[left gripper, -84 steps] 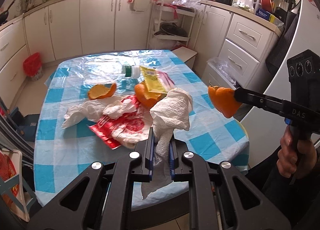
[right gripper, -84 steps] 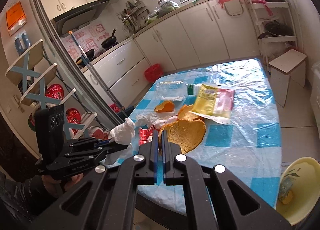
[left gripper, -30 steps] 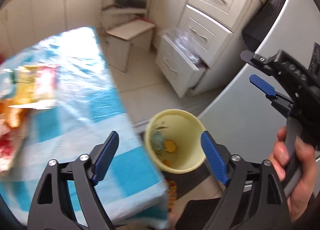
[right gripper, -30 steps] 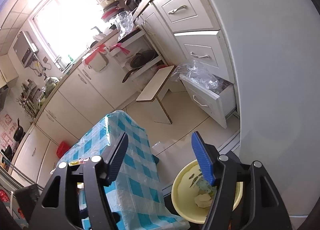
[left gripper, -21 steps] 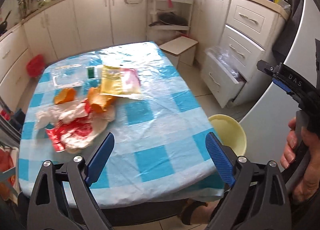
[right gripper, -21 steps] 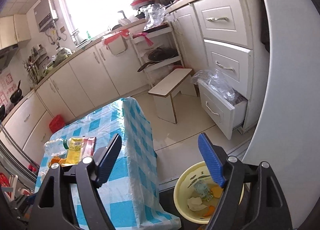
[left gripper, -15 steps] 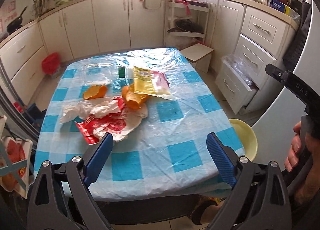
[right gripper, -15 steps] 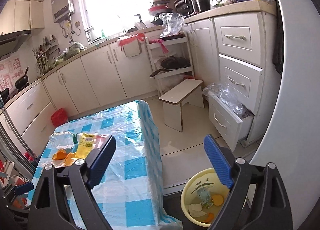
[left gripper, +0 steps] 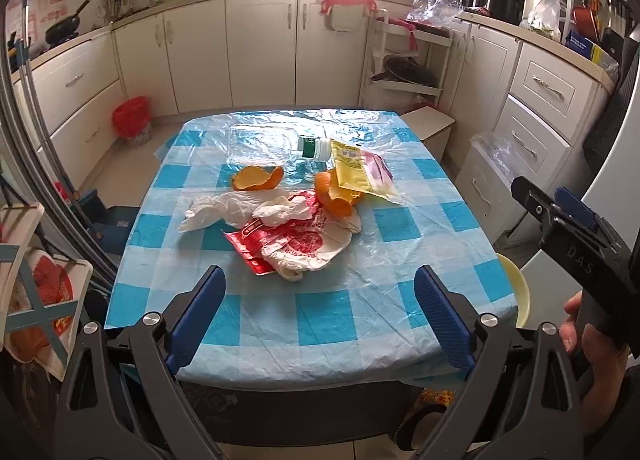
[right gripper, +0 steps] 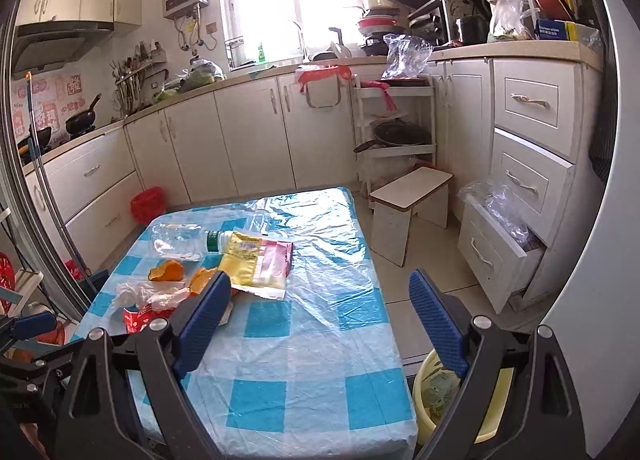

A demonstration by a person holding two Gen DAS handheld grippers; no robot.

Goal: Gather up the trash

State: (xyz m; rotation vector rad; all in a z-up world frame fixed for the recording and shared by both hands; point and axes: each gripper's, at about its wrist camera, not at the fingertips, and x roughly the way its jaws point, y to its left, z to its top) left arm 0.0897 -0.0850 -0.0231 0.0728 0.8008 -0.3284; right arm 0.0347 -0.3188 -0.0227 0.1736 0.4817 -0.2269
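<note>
Trash lies on the blue-checked table (left gripper: 320,316): a red-and-white plastic bag (left gripper: 300,242), white tissue (left gripper: 216,211), two orange peels (left gripper: 256,177) (left gripper: 334,195), a yellow packet (left gripper: 354,173) and a clear bottle (left gripper: 264,147). A yellow bin (right gripper: 436,396) with trash inside stands on the floor at the table's near right corner. My left gripper (left gripper: 316,316) is open and empty over the table's near edge. My right gripper (right gripper: 320,320) is open and empty, right of the table, above the bin; it also shows in the left wrist view (left gripper: 560,207).
White cabinets line the back and right walls. A low wooden stool (right gripper: 412,195) and an open drawer with plastic (right gripper: 496,236) stand right of the table. A red bin (left gripper: 130,115) sits by the far-left cabinets. A folding rack (left gripper: 36,280) stands at the left.
Both grippers dropped the tissue and the orange peel into the yellow bin, opened wide, then swung back and rose to face the table.
</note>
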